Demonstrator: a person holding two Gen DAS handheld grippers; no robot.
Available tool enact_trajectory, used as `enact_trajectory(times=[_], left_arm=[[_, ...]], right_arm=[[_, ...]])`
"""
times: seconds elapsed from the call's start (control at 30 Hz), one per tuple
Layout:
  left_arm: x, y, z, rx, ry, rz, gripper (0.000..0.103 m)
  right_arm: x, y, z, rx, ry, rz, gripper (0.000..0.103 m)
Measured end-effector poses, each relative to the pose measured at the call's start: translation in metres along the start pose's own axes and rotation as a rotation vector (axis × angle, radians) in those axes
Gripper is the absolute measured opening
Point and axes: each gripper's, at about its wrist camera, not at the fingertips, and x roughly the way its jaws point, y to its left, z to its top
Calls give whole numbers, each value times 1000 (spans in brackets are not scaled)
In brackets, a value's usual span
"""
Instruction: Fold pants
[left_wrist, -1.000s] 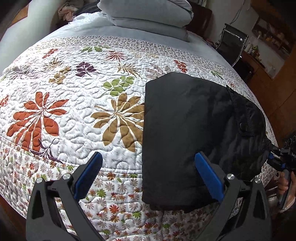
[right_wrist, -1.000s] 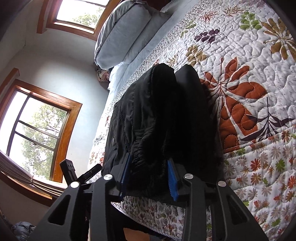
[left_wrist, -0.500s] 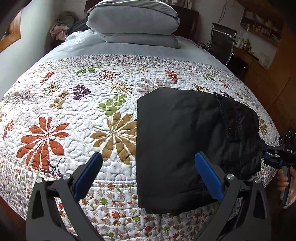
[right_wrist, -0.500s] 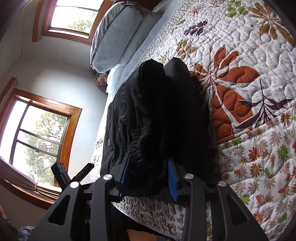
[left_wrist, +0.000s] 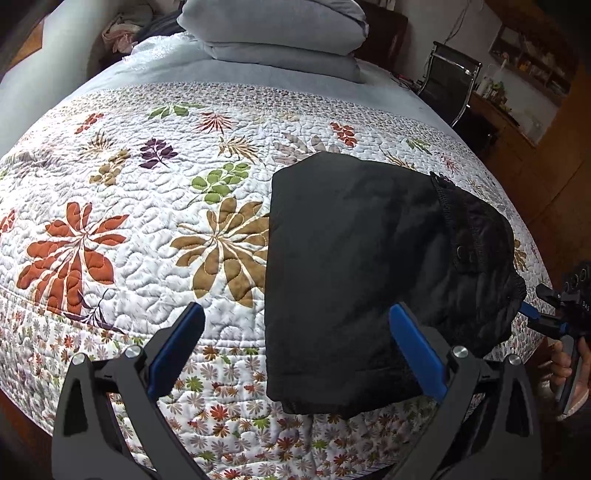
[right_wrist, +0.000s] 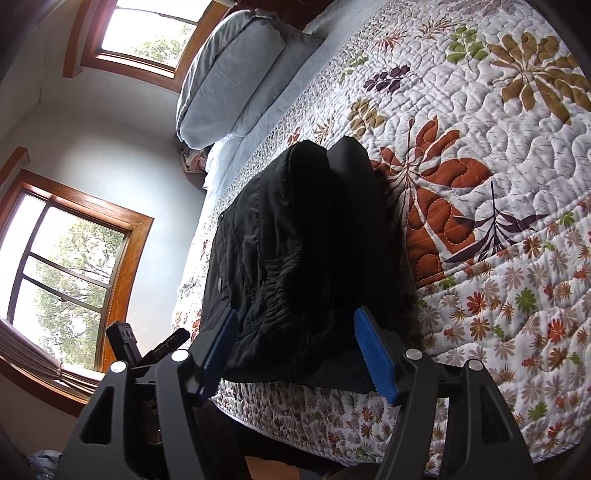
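The black pants (left_wrist: 354, 266) lie folded into a thick rectangle on the floral quilt, near the bed's front right edge; they also fill the middle of the right wrist view (right_wrist: 306, 251). My left gripper (left_wrist: 295, 350) is open and empty, hovering just in front of the pants' near left corner. My right gripper (right_wrist: 295, 350) is open, its blue pads either side of the waistband end without pinching it. It also shows at the far right of the left wrist view (left_wrist: 546, 314).
The floral quilt (left_wrist: 147, 221) covers the bed. Grey pillows (left_wrist: 273, 33) are stacked at the headboard. A black chair (left_wrist: 450, 85) and wooden shelves stand to the right. Windows (right_wrist: 62, 266) line the wall beyond the bed.
My right gripper has opened and let go of the pants' waistband end. My left gripper stays open, with its view shifting slightly.
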Motion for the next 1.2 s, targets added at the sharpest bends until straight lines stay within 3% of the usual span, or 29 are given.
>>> enact_trajectory(times=[0.17, 0.43, 0.67, 0.83, 1.2], left_arm=[[17, 19, -11, -87, 64, -28, 100], [42, 55, -9, -286, 218, -272, 100], [56, 68, -12, -393, 295, -383, 100], [69, 76, -21, -538, 366, -605, 100], [88, 24, -14, -357, 414, -461, 100]], right_arm=[[9, 6, -2, -17, 24, -14, 67], [6, 0, -2, 10, 15, -9, 70], [3, -6, -4, 22, 15, 1, 71], [0, -12, -2, 41, 13, 12, 73], [-4, -24, 3, 77, 23, -4, 88]])
